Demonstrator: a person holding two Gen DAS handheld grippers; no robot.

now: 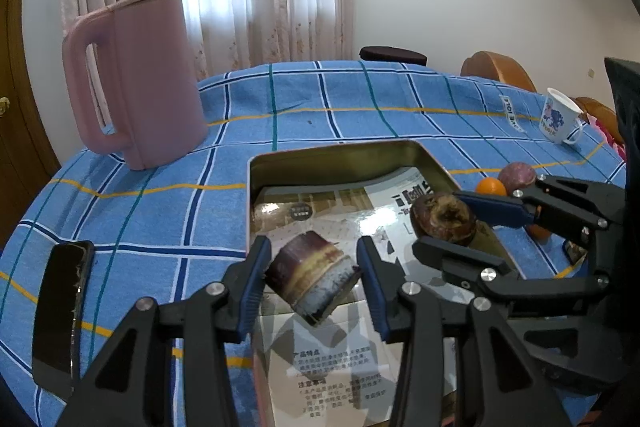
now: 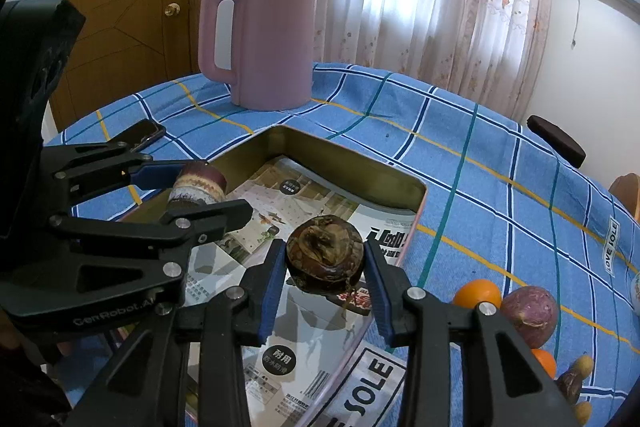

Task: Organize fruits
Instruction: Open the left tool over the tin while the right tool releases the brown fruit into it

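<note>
Cane piece (image 1: 313, 277): short purple-and-cream cut stalk, tilted, was clamped between the left gripper (image 1: 314, 281) fingers, held over the tin.
Brown fruit (image 2: 325, 255): round, wrinkled, was pinched between the right gripper (image 2: 326, 281) pads, also over the tin.
Left fingers: narrowed onto the cane piece, blue pads touching both sides.
Right fingers: narrowed onto the brown fruit, pads against its flanks.
Tin (image 1: 348, 151): open rectangular metal box on the table, printed leaflets lining its bottom.
Loose fruit: an orange (image 2: 478, 293) and a purple fruit (image 2: 530, 309) lay touching, just beside the tin's right edge; a second orange (image 2: 544, 361) and a small brown piece (image 2: 570, 383) sat near them.
Tablecloth (image 1: 160, 163): blue plaid with yellow and teal lines.
Jug (image 1: 136, 79): pink, handled, stood upright behind the tin.
Phone (image 1: 60, 311): dark, lay flat left of the tin.
Mug (image 1: 558, 121): white with blue print, stood far right, well apart from the tin.
</note>
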